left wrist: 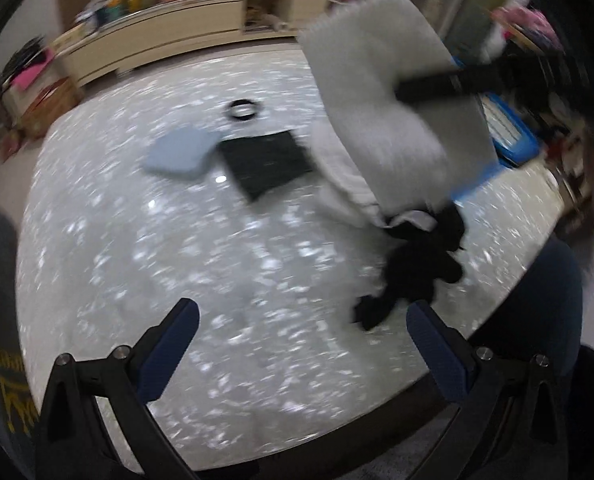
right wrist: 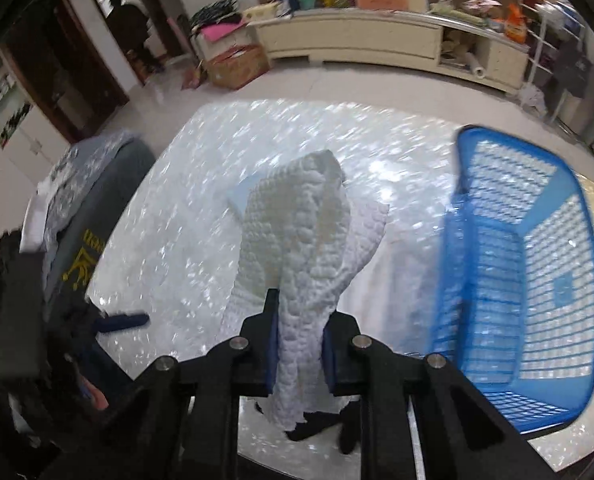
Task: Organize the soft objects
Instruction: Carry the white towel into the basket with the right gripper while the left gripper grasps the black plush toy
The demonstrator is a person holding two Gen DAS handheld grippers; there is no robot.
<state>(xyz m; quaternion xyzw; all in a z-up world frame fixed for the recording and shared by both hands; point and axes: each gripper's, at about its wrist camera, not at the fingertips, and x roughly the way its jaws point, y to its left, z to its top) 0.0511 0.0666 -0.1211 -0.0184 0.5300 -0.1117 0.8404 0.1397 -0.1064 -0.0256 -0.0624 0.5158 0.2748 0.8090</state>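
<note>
My right gripper (right wrist: 299, 338) is shut on a white quilted cloth (right wrist: 303, 248) and holds it in the air above the round table; in the left wrist view the same cloth (left wrist: 393, 92) hangs at the upper right. My left gripper (left wrist: 302, 344) is open and empty, low over the table's near side. A black cloth (left wrist: 417, 264) lies crumpled just beyond its right finger (left wrist: 437, 352). A blue-grey folded cloth (left wrist: 181, 152) and a black square cloth (left wrist: 267, 162) lie side by side at the table's middle. An empty blue basket (right wrist: 525, 264) stands to the right of the held cloth.
The table (left wrist: 137, 280) has a glittery white top. A black ring (left wrist: 243, 109) lies at its far side. A chair back with a yellow logo (right wrist: 85, 256) stands at the left edge. A long cluttered cabinet (right wrist: 377, 36) runs along the far wall.
</note>
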